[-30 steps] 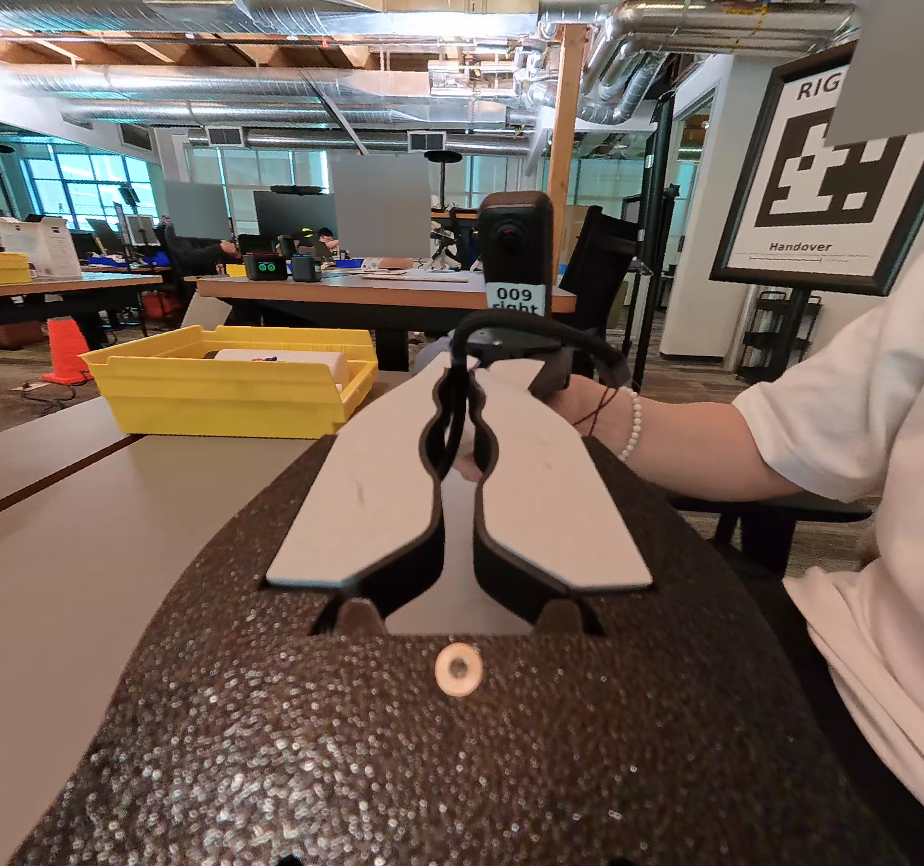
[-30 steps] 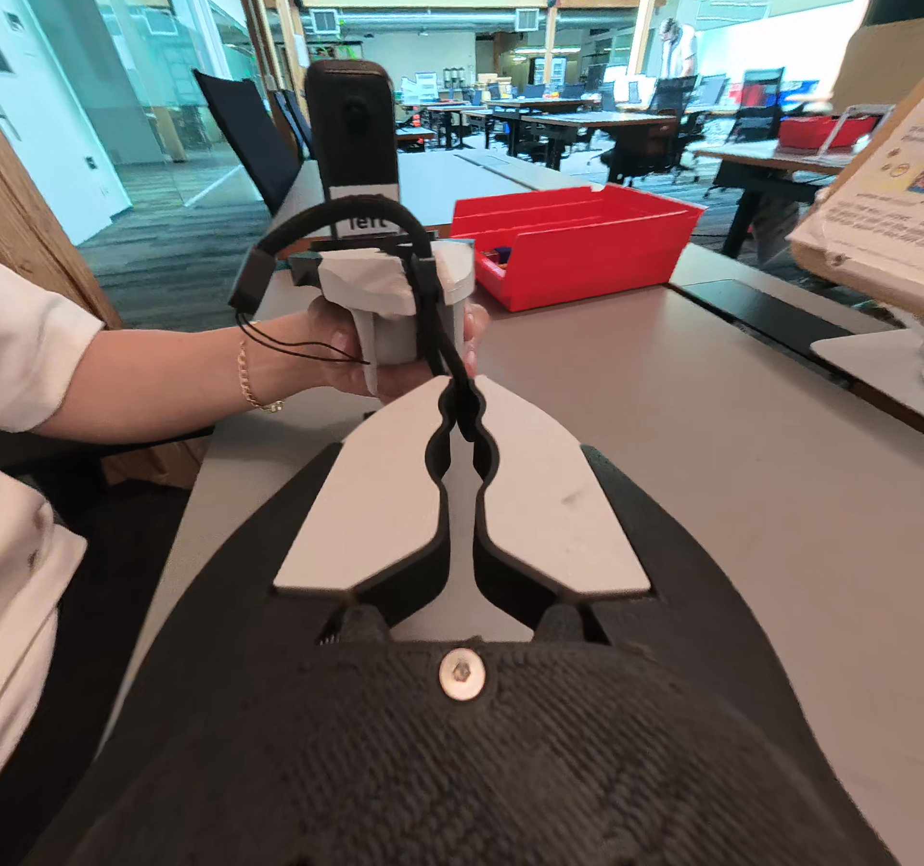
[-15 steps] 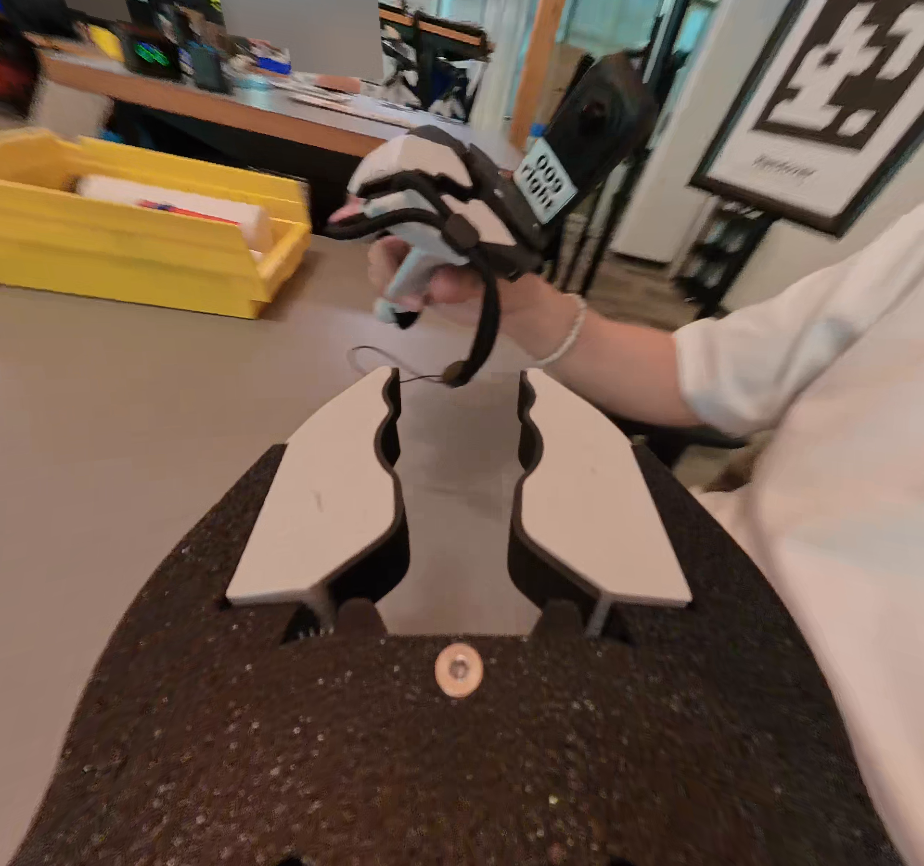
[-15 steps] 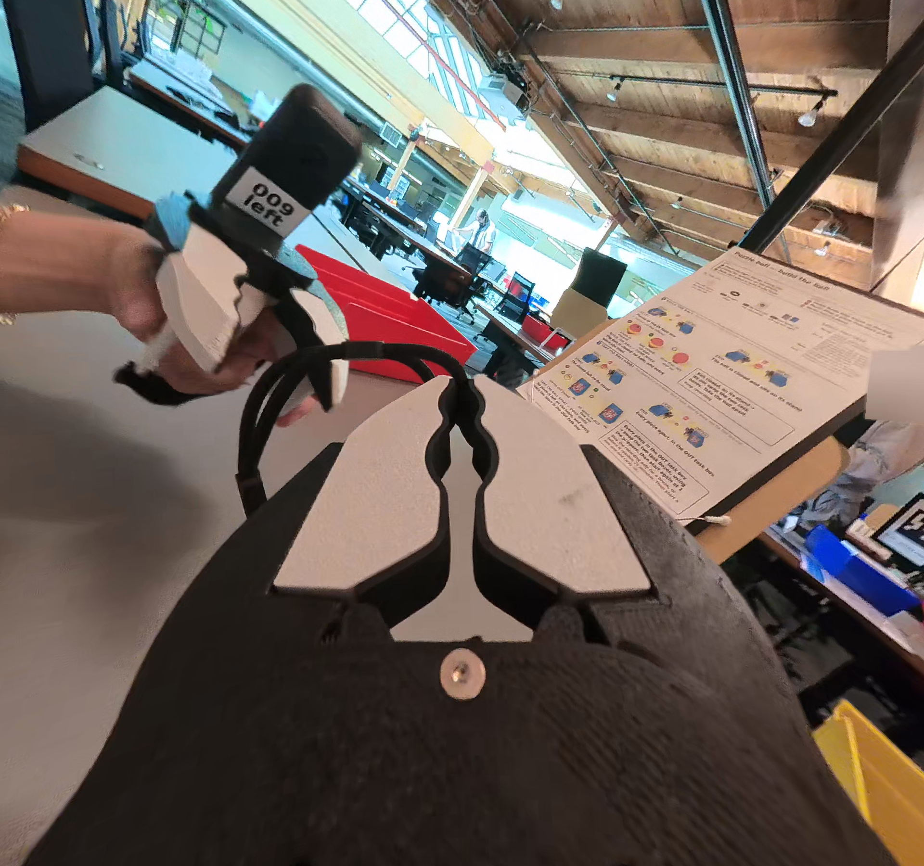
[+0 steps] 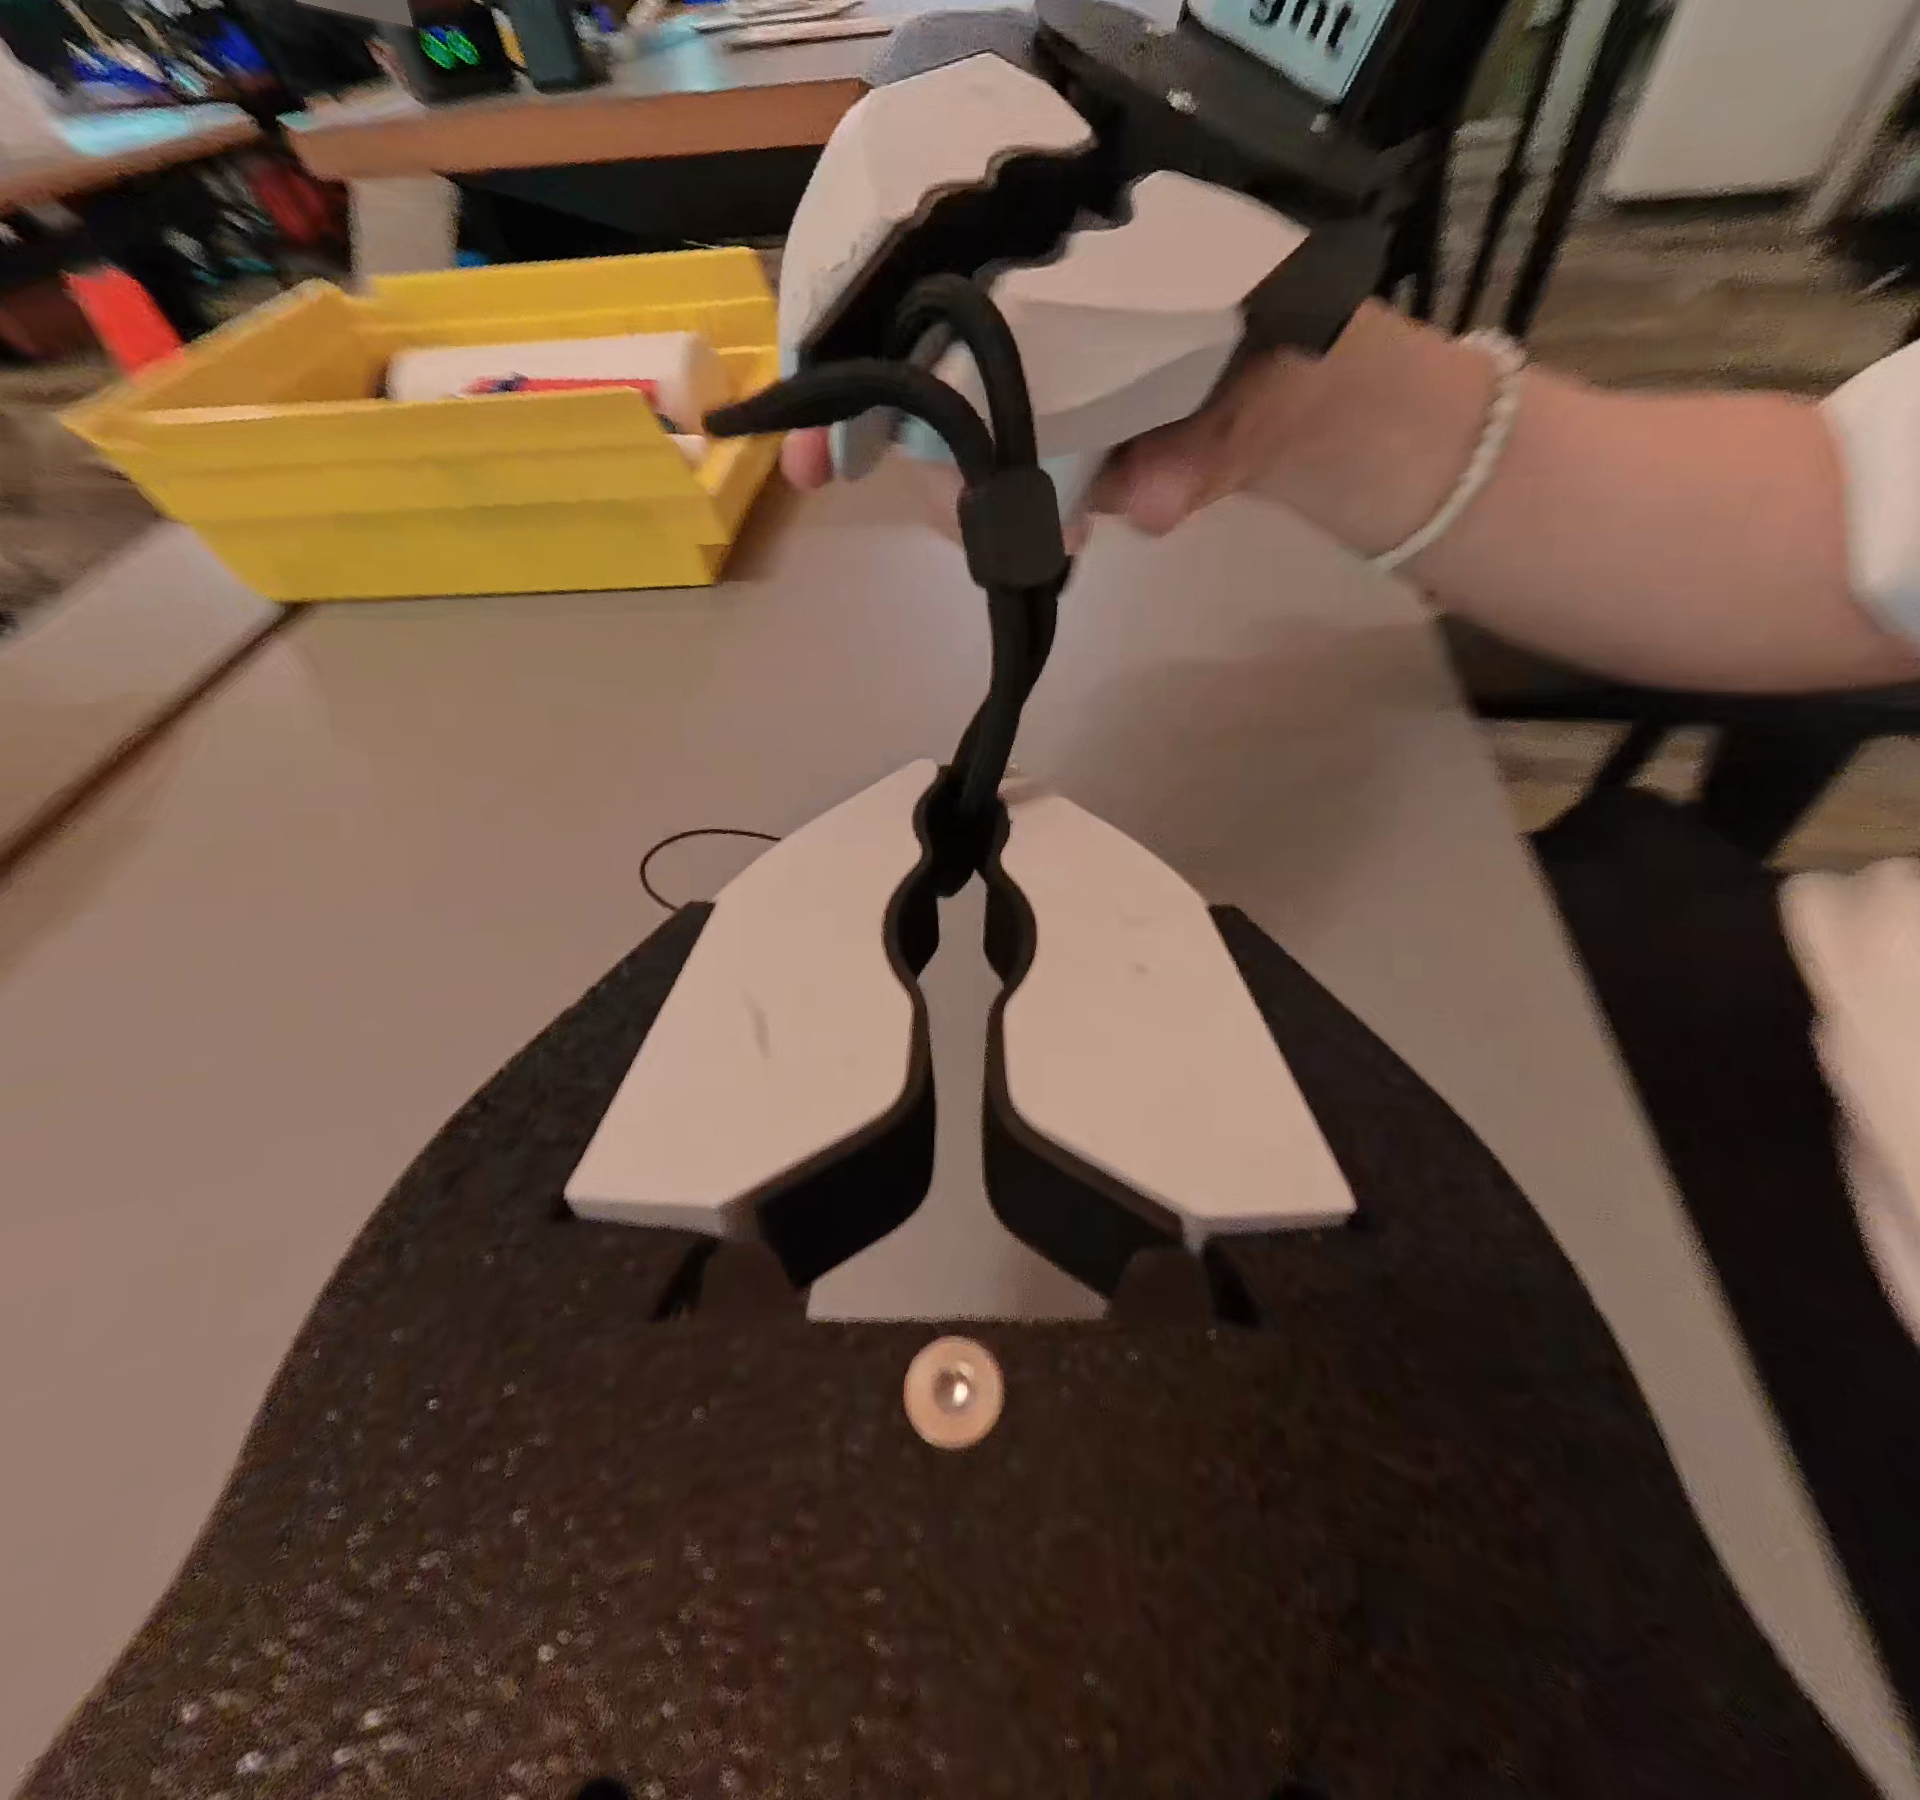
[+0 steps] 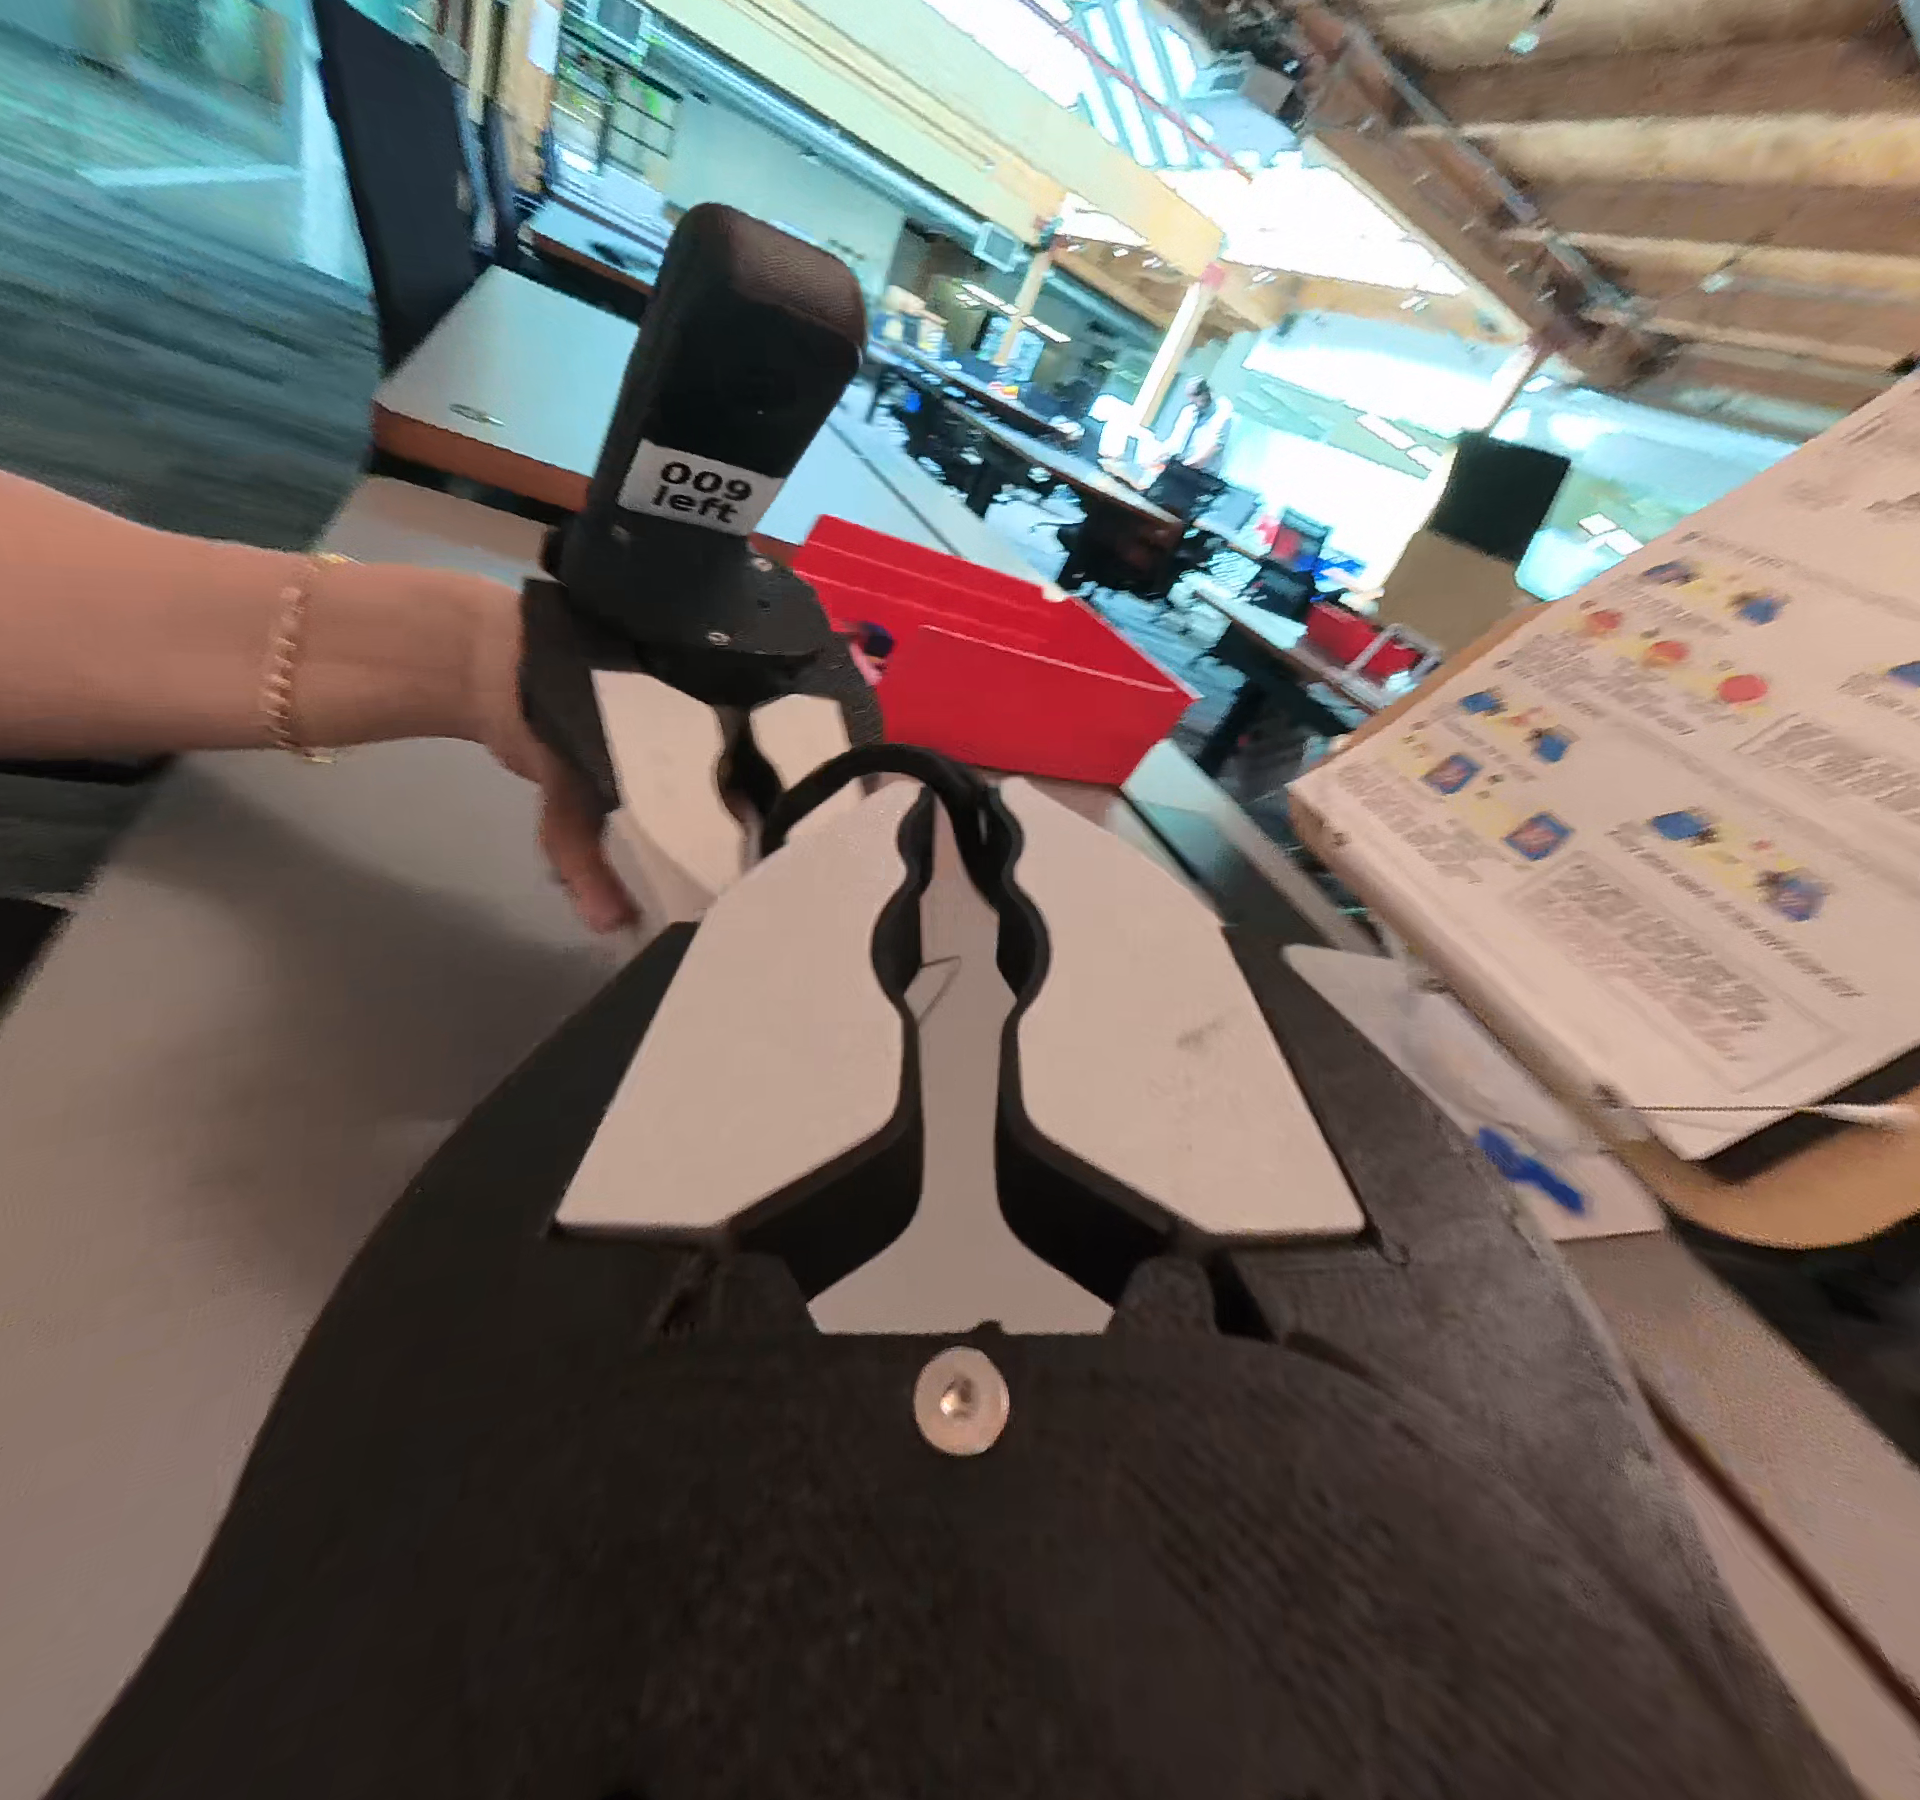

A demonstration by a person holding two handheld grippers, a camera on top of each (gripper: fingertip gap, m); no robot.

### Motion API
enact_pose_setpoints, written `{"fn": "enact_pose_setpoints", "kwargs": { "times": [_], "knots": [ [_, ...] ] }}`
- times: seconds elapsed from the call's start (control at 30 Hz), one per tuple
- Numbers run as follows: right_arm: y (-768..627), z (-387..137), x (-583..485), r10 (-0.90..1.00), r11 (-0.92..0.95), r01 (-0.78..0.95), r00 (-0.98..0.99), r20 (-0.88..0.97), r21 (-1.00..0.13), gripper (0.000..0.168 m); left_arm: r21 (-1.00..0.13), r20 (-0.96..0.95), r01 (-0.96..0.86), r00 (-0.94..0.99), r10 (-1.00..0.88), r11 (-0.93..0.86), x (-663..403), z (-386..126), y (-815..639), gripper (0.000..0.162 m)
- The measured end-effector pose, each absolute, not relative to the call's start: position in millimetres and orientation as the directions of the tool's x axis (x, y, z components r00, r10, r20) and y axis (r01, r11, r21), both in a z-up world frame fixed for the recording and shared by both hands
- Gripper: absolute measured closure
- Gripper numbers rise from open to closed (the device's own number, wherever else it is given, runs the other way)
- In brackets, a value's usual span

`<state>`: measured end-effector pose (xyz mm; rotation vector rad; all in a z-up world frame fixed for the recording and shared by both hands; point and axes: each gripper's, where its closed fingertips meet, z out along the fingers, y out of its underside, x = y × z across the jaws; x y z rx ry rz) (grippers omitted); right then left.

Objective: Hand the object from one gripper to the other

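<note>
The object is a black cord loop [image 5: 1013,607] with a slider on it. In the left wrist view my left gripper [image 5: 961,820] is shut on the cord's lower end, just above the grey table [image 5: 416,867]. The right gripper [image 5: 883,337] is above and beyond it, held in a hand, shut on the cord's upper end. In the right wrist view my right gripper [image 6: 961,805] pinches the cord [image 6: 862,763] at its tips. The left gripper [image 6: 743,805] is close in front, with its tips meeting mine. The cord runs taut between both grippers.
A yellow bin [image 5: 436,462] with a white item in it stands at the back left of the table. A red bin [image 6: 987,670] stands behind the left gripper. A tilted instruction board [image 6: 1610,867] stands at the right. A thin thread loop [image 5: 707,851] lies on the table.
Half a second ago my left gripper was open and apart from the cord, which only the right gripper held. The grippers have come together and the left has shut on the cord.
</note>
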<state>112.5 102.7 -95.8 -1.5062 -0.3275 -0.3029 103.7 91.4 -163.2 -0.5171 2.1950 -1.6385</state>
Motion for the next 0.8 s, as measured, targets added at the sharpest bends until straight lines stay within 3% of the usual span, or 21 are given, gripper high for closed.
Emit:
{"fn": "enact_pose_setpoints", "kwargs": {
  "times": [0.17, 0.33, 0.4, 0.53, 0.67, 0.8],
  "knots": [
    [99, -92, 104, 0.149, 0.048, 0.062, 0.987, 0.069, -0.997, 0.104, -0.891, -0.407, 0.158, -0.693, -0.595, 0.425, 127, -153, 121, 0.160],
    [109, -99, 121, 0.128, 0.001, -0.295, 0.948, -0.293, -0.955, 0.102, -0.739, -0.667, 0.330, -0.481, -0.569, 0.587, 134, -142, 134, 0.160],
    [116, -98, 117, 0.144, 0.009, -0.357, 0.925, -0.352, -0.934, 0.103, -0.680, -0.725, 0.337, -0.441, -0.529, 0.651, 136, -146, 135, 0.160],
    [127, -111, 106, 0.093, -0.069, -0.214, 0.971, -0.219, -0.975, 0.116, -0.702, -0.701, 0.331, -0.478, -0.529, 0.631, 135, -152, 129, 0.160],
    [129, -113, 106, 0.052, -0.069, -0.087, 0.994, -0.091, -0.994, 0.163, -0.750, -0.645, 0.298, -0.526, -0.554, 0.590, 135, -156, 128, 0.160],
    [129, -108, 103, 0.056, -0.043, 0.059, 0.997, 0.056, -0.997, 0.163, -0.852, -0.501, 0.222, -0.608, -0.615, 0.475, 132, -153, 126, 0.158]
  ]
}}
